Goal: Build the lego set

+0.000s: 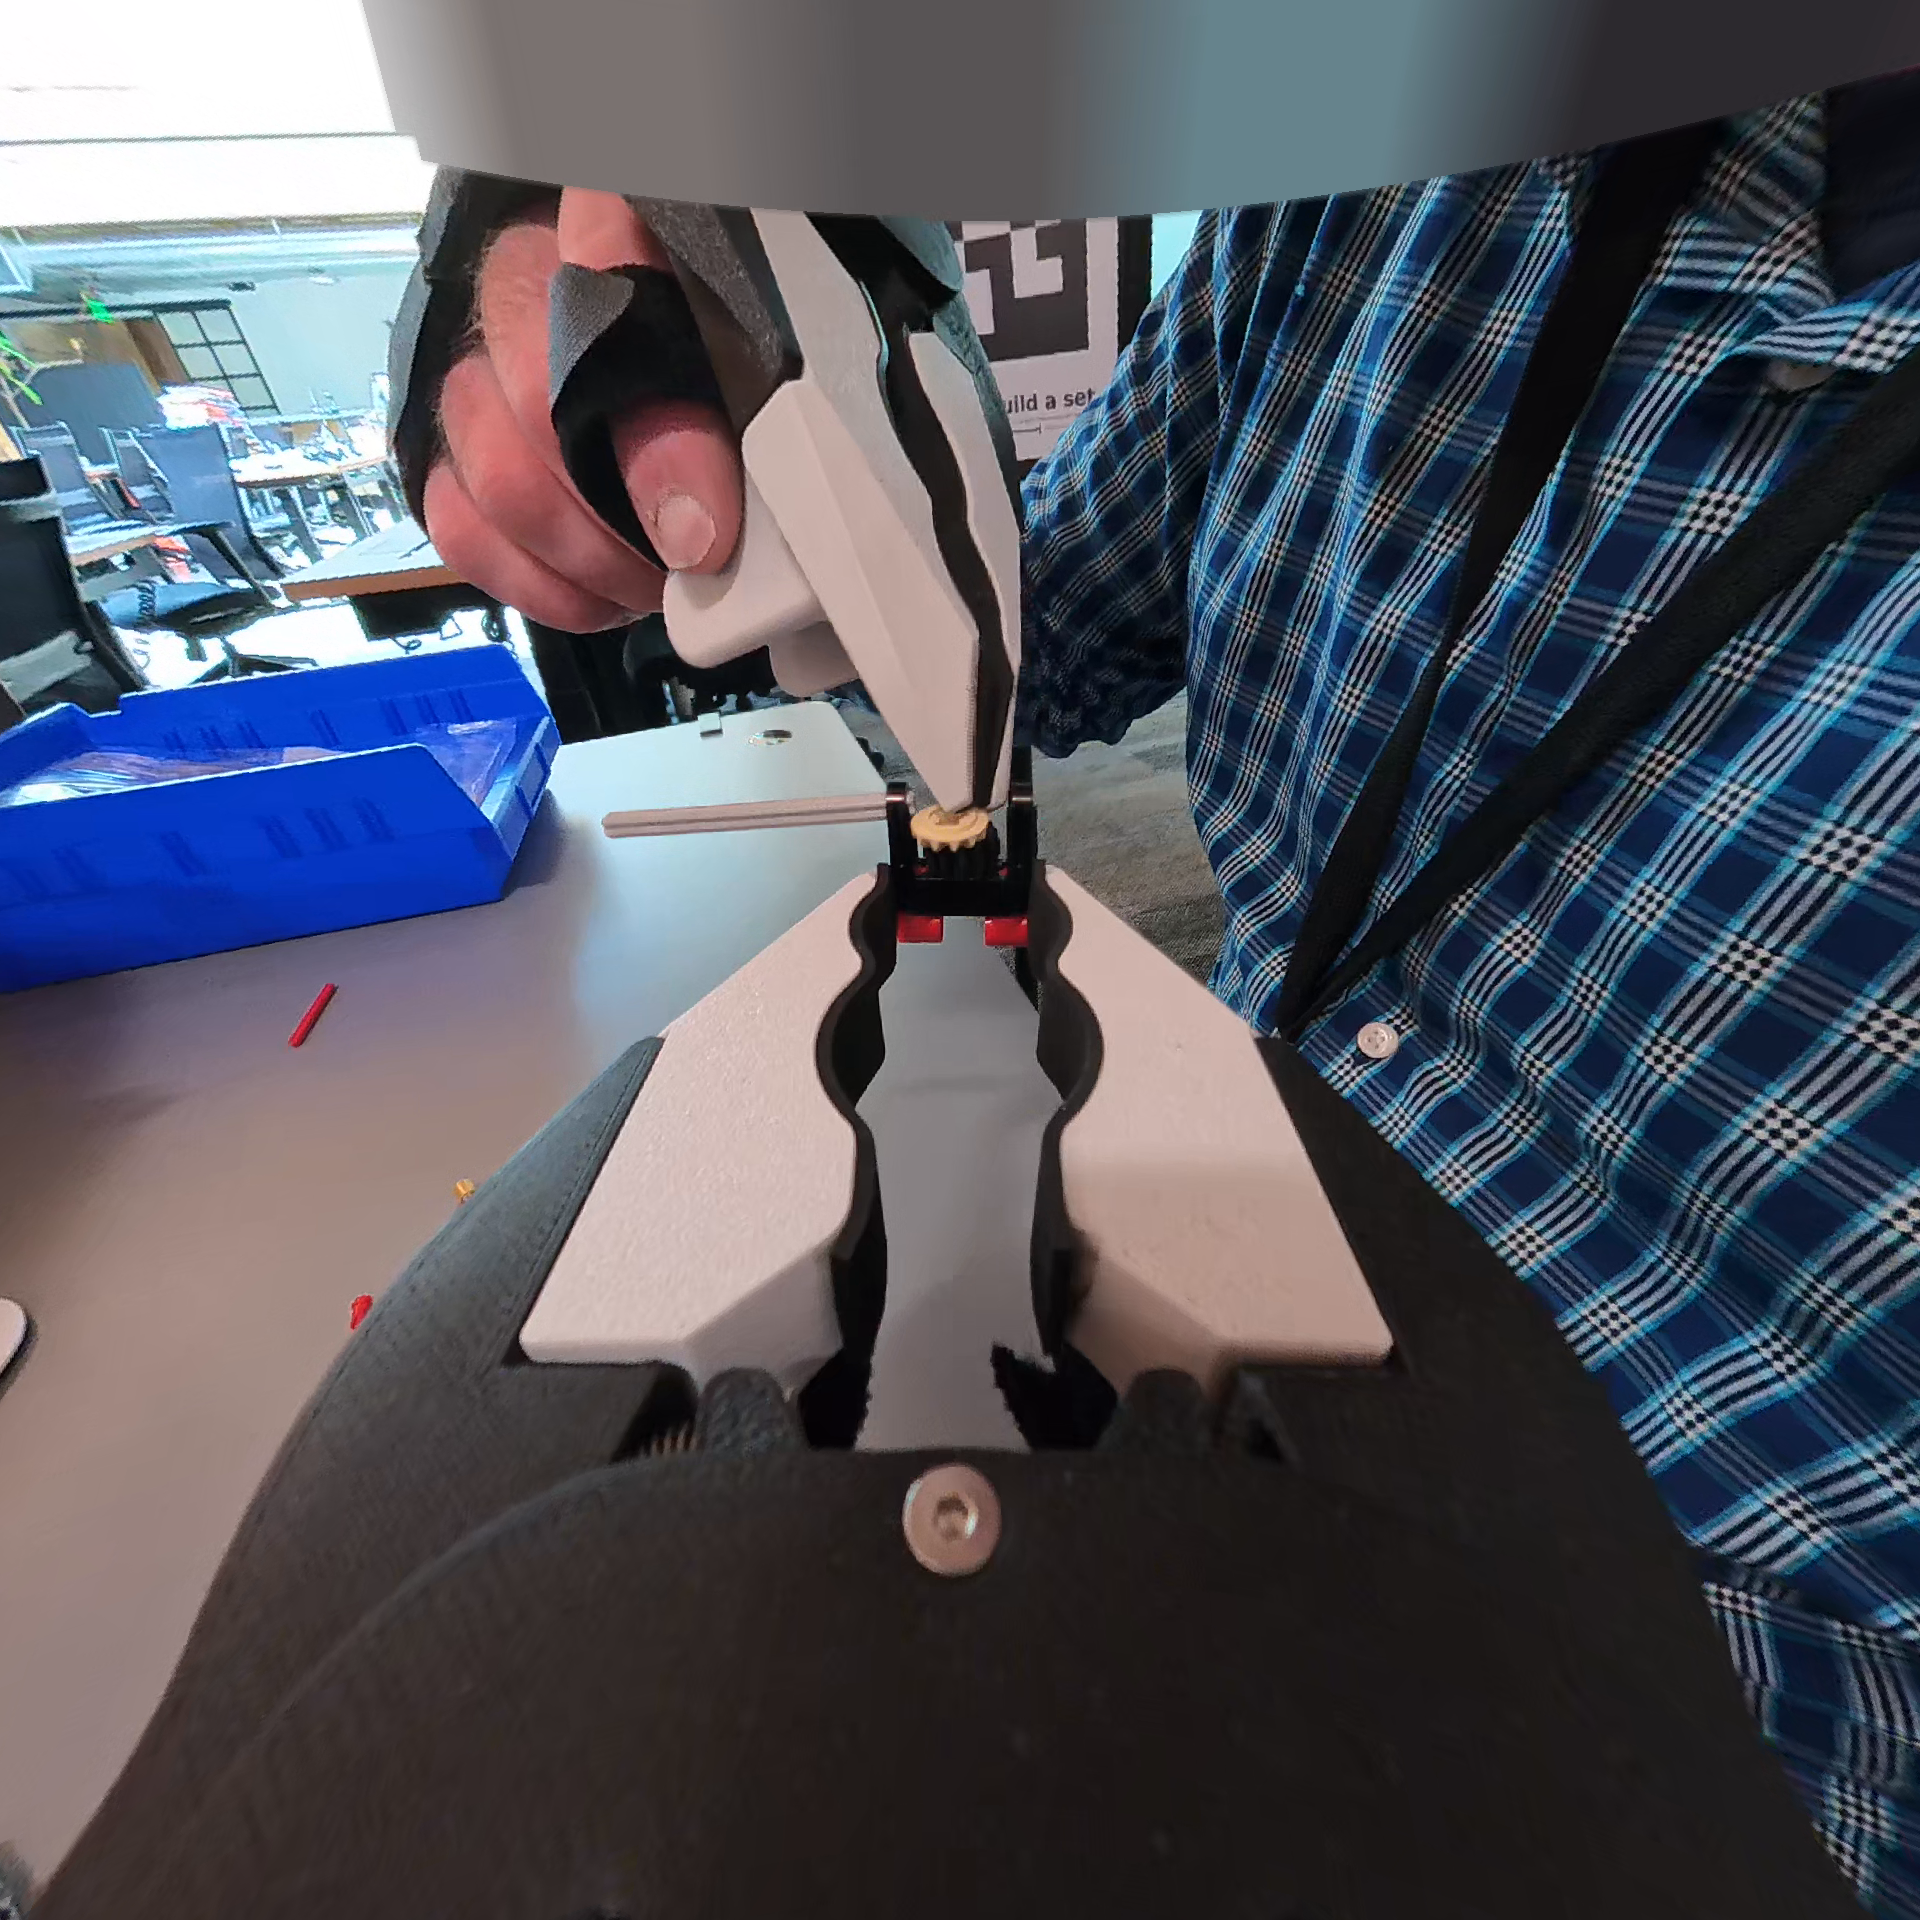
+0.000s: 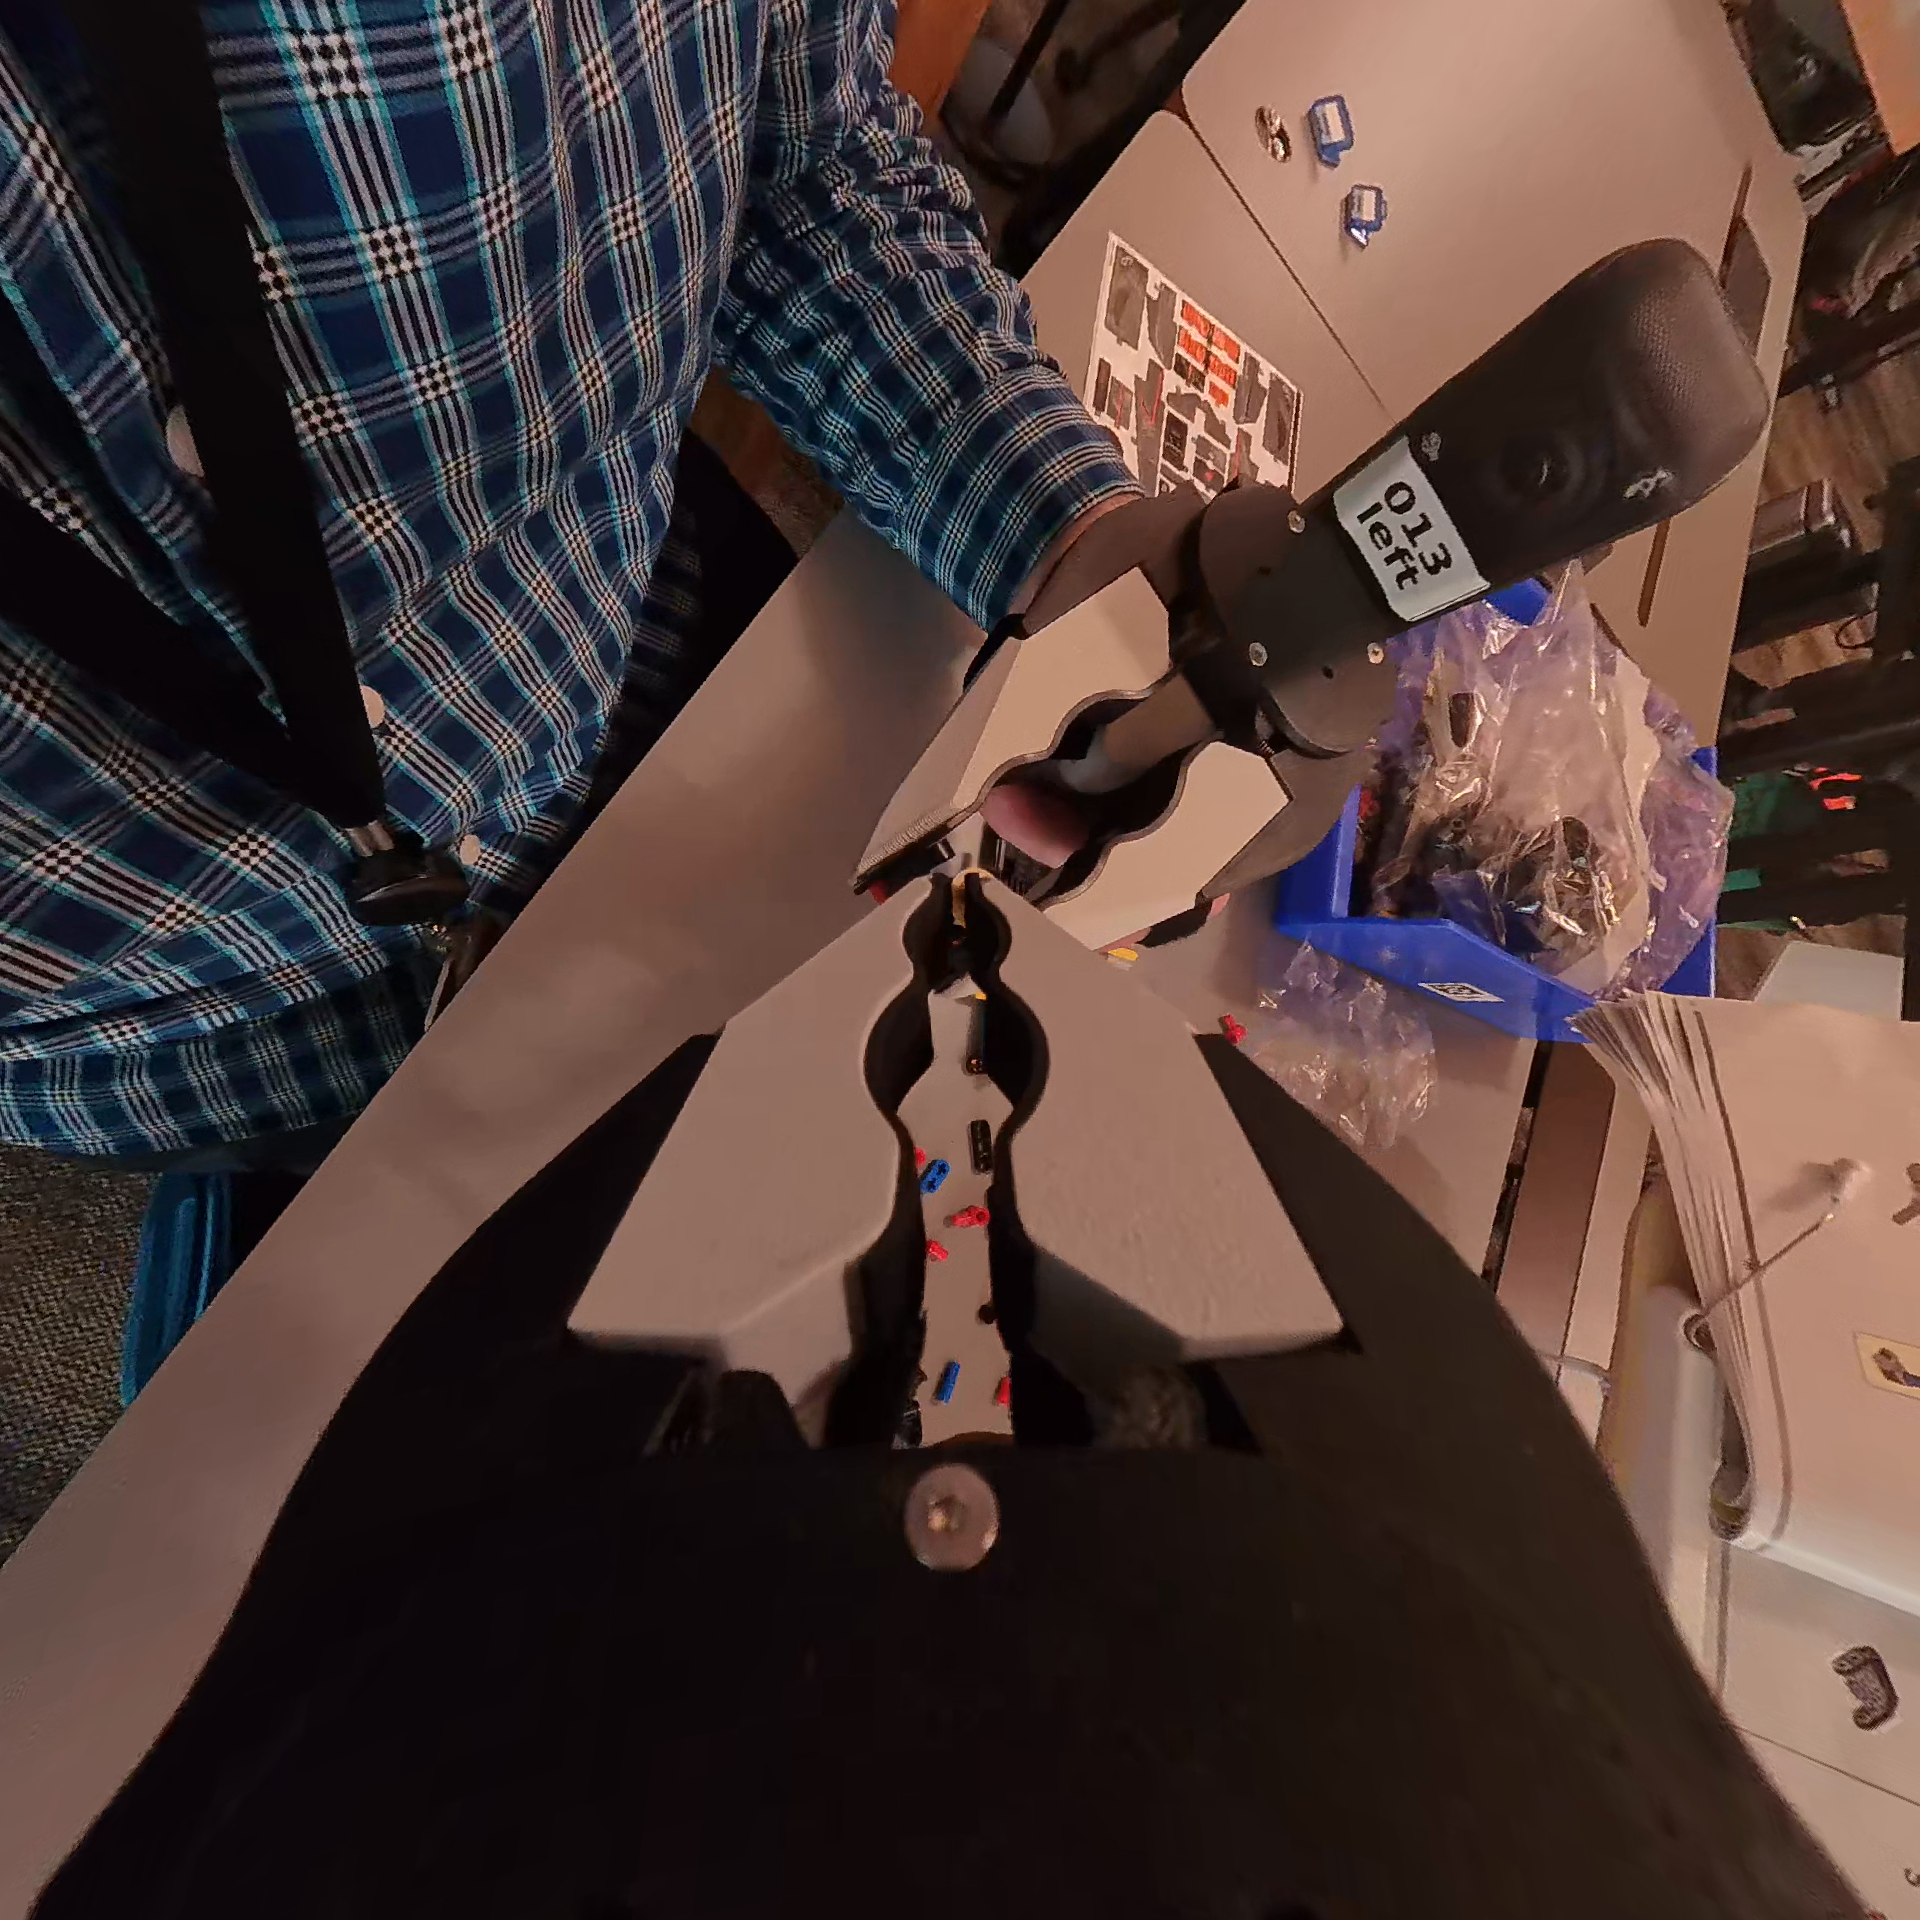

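Left gripper (image 1: 958, 896) fingers clamped on a small black lego frame (image 1: 956, 868) with two red pieces (image 1: 961, 928) at its underside. Tan gear (image 1: 943, 826) sits on top of the frame. Right gripper (image 1: 982, 805) comes down from above, fingers pinched together, tips on the gear. Grey axle (image 1: 743, 814) sticks out left from the frame. Blue bin (image 1: 260, 821) on the bench (image 1: 208, 1122) at left, red pin (image 1: 312, 1013) lying near it.

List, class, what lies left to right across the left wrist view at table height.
Blue plastic bin → small red pin → grey axle rod → tan gear on black assembly → blue plaid shirt.
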A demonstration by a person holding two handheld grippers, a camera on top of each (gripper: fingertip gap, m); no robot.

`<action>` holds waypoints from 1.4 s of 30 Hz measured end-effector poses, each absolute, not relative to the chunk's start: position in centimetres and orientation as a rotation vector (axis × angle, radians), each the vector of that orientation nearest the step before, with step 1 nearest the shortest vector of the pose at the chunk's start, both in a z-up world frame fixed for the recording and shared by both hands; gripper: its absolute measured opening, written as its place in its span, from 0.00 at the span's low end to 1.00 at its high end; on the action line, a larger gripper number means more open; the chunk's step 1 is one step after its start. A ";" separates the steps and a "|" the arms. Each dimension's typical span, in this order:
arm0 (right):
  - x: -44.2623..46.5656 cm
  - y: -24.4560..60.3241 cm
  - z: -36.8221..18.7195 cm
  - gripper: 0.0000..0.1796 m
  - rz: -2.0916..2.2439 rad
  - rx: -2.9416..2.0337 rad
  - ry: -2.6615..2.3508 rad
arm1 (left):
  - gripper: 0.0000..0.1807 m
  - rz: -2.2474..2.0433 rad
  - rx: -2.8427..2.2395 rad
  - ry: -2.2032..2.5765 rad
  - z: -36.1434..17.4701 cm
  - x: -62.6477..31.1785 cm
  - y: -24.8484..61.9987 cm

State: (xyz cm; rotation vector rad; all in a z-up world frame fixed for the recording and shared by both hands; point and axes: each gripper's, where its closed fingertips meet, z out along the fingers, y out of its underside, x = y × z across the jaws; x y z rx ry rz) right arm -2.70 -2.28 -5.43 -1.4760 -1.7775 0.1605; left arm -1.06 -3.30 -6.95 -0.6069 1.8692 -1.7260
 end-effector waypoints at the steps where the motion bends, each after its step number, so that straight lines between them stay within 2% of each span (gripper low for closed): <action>1: -2.7 -2.3 -5.5 0.00 0.163 -1.480 -1.777 | 0.13 -1.722 -0.607 1.871 -7.0 -1.0 -3.3; 42: -0.9 -1.8 -4.7 0.00 0.428 -1.691 -1.354 | 0.13 -1.569 -0.639 1.839 -7.2 0.1 -3.0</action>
